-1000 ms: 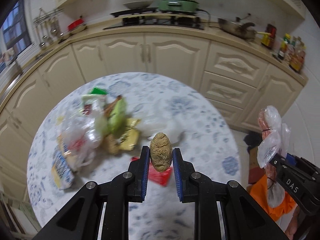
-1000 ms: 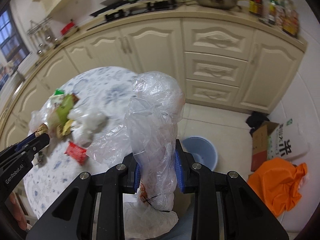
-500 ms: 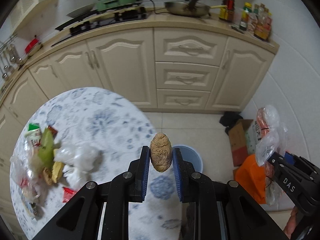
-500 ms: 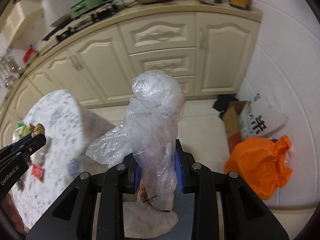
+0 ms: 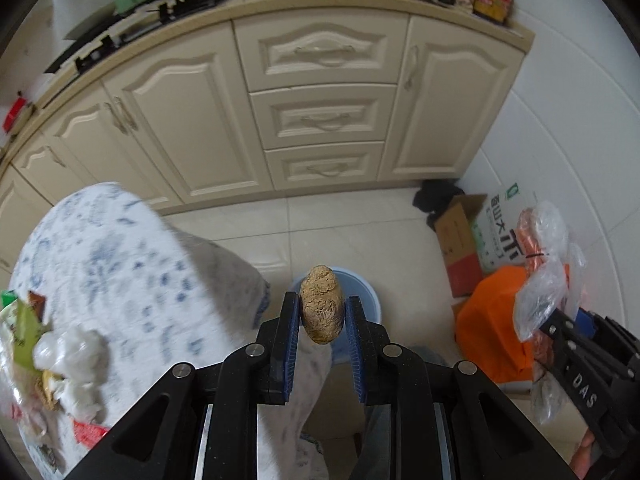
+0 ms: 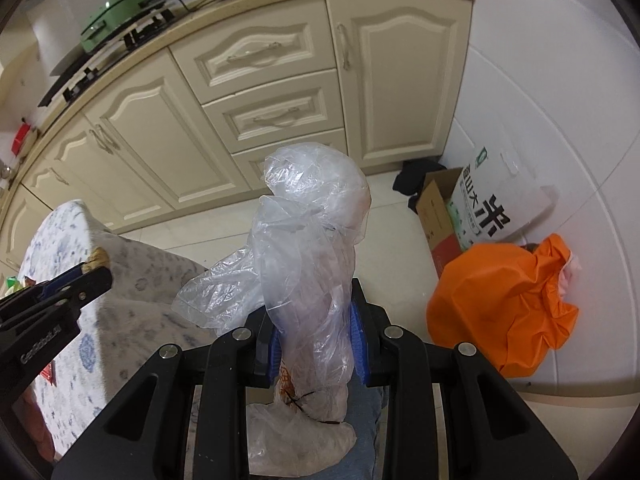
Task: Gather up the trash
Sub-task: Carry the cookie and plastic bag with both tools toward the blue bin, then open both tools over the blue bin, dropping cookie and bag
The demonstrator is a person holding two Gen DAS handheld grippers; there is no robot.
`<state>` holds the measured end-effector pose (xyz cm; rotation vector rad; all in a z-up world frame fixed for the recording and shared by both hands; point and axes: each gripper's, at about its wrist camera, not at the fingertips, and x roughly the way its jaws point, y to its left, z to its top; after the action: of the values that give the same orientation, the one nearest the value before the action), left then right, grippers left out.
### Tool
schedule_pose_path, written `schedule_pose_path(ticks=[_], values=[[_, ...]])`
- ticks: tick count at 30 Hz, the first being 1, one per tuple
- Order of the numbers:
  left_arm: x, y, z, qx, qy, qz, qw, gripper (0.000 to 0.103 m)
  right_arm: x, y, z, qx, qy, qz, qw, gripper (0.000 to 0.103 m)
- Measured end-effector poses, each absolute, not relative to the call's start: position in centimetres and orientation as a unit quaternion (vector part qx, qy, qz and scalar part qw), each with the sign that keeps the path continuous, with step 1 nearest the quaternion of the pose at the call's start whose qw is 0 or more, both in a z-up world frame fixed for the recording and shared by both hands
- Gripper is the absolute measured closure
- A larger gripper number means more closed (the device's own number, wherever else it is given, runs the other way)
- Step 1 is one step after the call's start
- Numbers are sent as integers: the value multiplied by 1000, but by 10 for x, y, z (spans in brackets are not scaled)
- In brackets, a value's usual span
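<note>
The lump (image 5: 321, 309) looks dry, fibrous and rough, matt tan. The bag (image 6: 310, 256) is thin clear plastic film, crinkled and faintly glossy. The left gripper (image 5: 321, 322) and right gripper (image 6: 316, 334) are matt black plastic with shiny metal screw heads and ribbed blue pads (image 5: 292, 344). The tablecloth (image 5: 132, 264) is soft printed cloth, matt. The bin (image 5: 366, 292) is smooth blue plastic. The cabinets (image 5: 320, 112) have a satin cream finish with metal handles. The floor (image 5: 380, 232) is glossy tile. The box (image 6: 436, 216) is matt brown cardboard. The orange bag (image 6: 504, 308) is smooth, slightly shiny plastic.
</note>
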<state>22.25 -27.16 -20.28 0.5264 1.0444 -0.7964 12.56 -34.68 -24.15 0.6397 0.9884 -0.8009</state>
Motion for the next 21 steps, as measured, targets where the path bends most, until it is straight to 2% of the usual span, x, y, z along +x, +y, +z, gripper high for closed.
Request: schedule_pose_path(ticks=[5,7,9,10,21], values=[[241,-295,-219,233,483,-373,757,82,124,-353,-252,298,463,-365,751,75],[248,-301,-224,233,490,-373,753,73,124,-356,-256,299,466,-366,748,75],[252,-302,-230,229,502,-370,747,35,124,-357,-259,301,469,-368,744,75],[256,-302,-232,222,503,-369,749,31,124,-359,-261,304,471,-368,742,75],[263,-281,-229,221,503,-335,765,31,140,-359,-271,308,484,-360,736,75]])
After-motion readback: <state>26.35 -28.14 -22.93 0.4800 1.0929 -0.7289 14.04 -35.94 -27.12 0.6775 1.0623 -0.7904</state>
